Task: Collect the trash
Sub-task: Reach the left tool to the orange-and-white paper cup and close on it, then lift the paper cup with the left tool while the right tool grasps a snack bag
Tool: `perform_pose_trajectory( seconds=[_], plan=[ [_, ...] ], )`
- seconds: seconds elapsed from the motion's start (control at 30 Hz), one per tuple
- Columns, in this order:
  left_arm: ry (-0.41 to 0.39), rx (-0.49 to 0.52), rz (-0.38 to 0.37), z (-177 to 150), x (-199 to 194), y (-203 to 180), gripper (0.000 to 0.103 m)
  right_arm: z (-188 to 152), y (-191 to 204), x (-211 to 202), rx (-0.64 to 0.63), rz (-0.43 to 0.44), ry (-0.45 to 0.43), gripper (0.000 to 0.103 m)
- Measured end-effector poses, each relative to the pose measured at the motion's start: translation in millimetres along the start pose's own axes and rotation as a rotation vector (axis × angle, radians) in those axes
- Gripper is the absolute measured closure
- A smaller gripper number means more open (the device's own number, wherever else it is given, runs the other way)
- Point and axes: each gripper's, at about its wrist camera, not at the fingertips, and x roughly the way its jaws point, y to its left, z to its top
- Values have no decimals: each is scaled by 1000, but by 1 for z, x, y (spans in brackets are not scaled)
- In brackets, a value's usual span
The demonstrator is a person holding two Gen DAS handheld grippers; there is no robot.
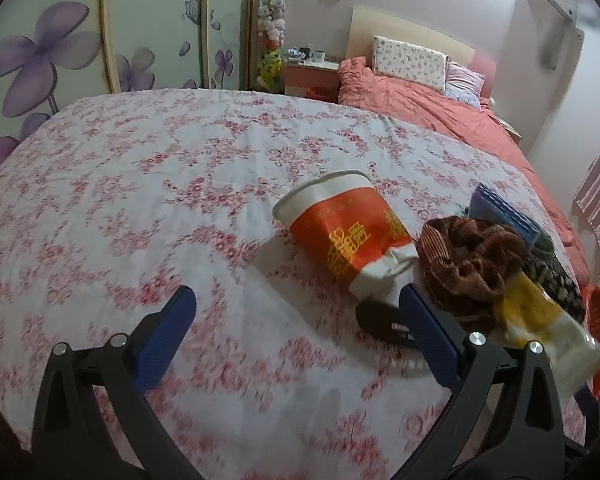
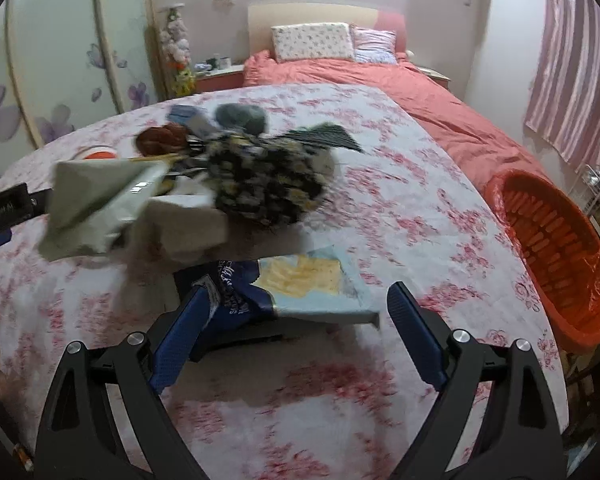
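We see the blue snack wrapper point(image 2: 260, 292) flat on the floral sheet point(image 2: 400, 208), between our right gripper's point(image 2: 296, 300) wide jaws, unpinched. Orange noodle cup point(image 1: 348, 232) lies tipped ahead of our left gripper point(image 1: 296, 300), also wide, empty. Orange basket point(image 2: 556, 256) at right.

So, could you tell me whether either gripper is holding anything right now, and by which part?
Nothing is held. The left gripper stands open over bare cloth; the right gripper is open around the blue snack packet, not clamping it.
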Motion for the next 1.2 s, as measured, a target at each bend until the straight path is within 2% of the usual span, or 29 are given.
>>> perform_pose_trajectory(
  seconds=[0.4, 0.73, 0.8, 0.87, 1.1, 1.2],
  plan=[
    [83, 33, 10, 23, 48, -30, 4, 6, -22, 9, 56, 6, 31, 13],
    [96, 25, 29, 38, 67, -41, 4, 8, -21, 11, 53, 19, 46, 13],
    [98, 32, 27, 38, 70, -38, 9, 8, -22, 12, 52, 24, 50, 13],
    [115, 36, 11, 37, 74, -30, 22, 9, -24, 13, 50, 29, 51, 13],
    [116, 33, 19, 33, 69, 14, 21, 16, -45, 12, 80, -14, 37, 13],
    [104, 17, -9, 33, 62, 19, 13, 15, -44, 12, 81, -9, 35, 13]
  ],
)
